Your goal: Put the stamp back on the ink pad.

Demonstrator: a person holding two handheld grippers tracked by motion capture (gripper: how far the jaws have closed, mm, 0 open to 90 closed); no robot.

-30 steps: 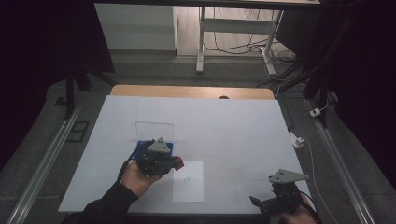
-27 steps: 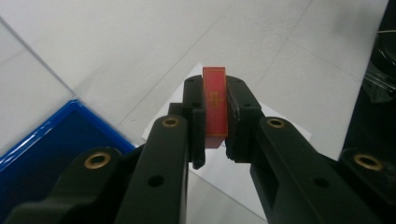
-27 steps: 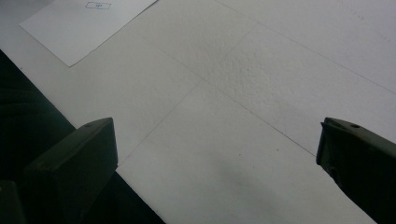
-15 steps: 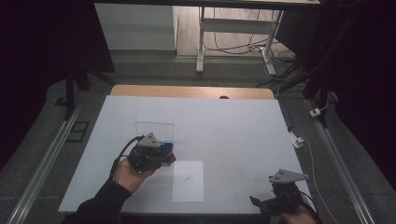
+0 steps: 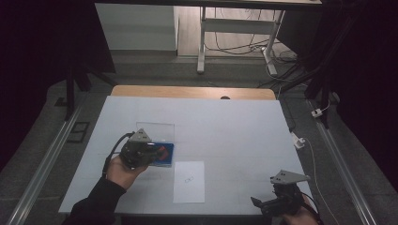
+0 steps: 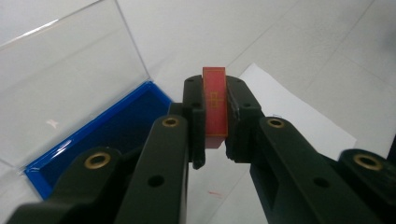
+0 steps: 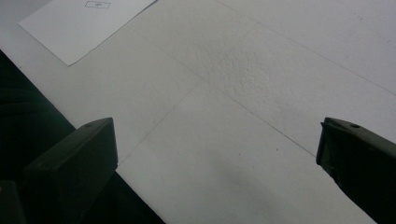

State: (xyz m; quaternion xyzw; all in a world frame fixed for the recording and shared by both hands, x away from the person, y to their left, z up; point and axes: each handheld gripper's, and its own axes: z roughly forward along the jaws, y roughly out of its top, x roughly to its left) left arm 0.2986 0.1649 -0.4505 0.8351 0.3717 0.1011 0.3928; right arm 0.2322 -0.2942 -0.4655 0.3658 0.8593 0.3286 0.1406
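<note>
Clamping a red card (image 6: 215, 107) between the two black fingers (image 6: 194, 112) of the left gripper (image 6: 215, 116), at 12 o'clock from the gripper body in the left gripper view. Standing on edge there, thin side toward the camera, with the flat faces pressed by the finger pads on both sides. Running with its long axis along the fingers, from the bottom end near their roots up to the top end, which is sticking out a little past the fingertips and pointing toward 12 o'clock in that view. Showing a thin gold frame line and a small gold mark on the visible red strip.

Hovering over the table (image 5: 234, 126) in the high view, with the left gripper (image 5: 141, 152) just above the blue box (image 5: 165, 154), whose clear lid (image 5: 155, 129) is lying open toward 12 o'clock. Appearing in the left gripper view at 9 o'clock from the card: the blue box (image 6: 112, 135) and the clear lid (image 6: 65, 70) behind it. Lying at 4 o'clock from the box in the high view: a white paper sheet (image 5: 189, 182).

Resting at 5 o'clock of the table, the right gripper (image 5: 280, 199), with its fingers (image 7: 74, 158) wide apart and holding nothing, above the bare table surface.
</note>
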